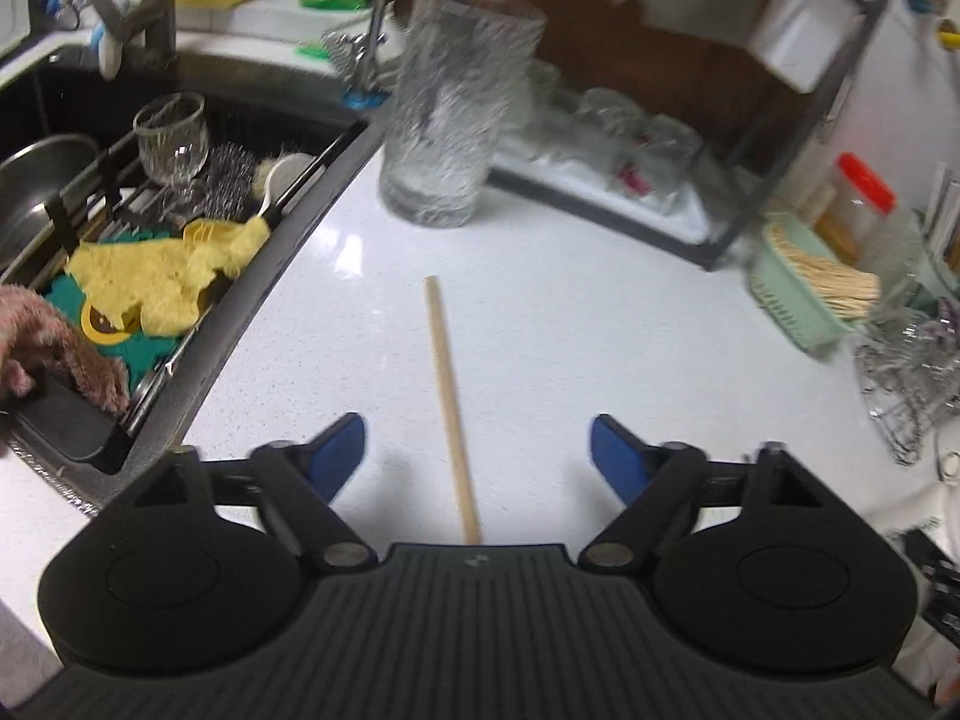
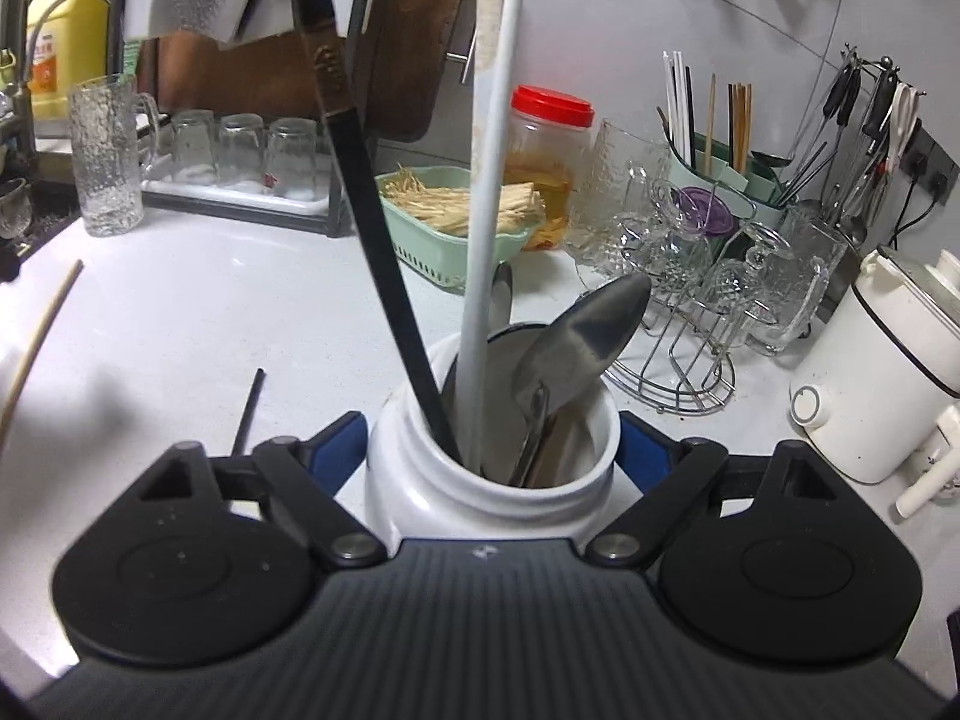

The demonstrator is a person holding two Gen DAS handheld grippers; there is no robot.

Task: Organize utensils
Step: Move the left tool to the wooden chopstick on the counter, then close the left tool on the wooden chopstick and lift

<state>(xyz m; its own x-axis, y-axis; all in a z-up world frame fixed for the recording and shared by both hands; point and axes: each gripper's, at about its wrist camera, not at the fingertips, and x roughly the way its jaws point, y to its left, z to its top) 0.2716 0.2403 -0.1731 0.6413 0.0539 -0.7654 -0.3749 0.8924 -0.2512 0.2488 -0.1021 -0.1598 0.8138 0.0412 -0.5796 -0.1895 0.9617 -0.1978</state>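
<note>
A wooden chopstick (image 1: 451,408) lies on the white counter (image 1: 540,312), pointing away from me. My left gripper (image 1: 480,450) hangs over its near end, open, with both blue pads well clear of it. In the right wrist view a white jar (image 2: 420,480) holds a black chopstick (image 2: 366,228), a white chopstick (image 2: 489,180) and a metal spoon (image 2: 585,342). My right gripper (image 2: 492,444) is shut on the jar, a blue pad against each side. A second black chopstick (image 2: 249,414) lies on the counter left of the jar, and the wooden chopstick (image 2: 36,348) shows at the far left.
The sink (image 1: 72,138) with a rack, cloths and a stemmed glass lies to the left. A tall textured glass (image 1: 456,108) and a dish rack (image 1: 630,138) stand behind. A green basket (image 2: 444,222), a wire rack of glass mugs (image 2: 690,300) and a white kettle (image 2: 882,372) crowd the right.
</note>
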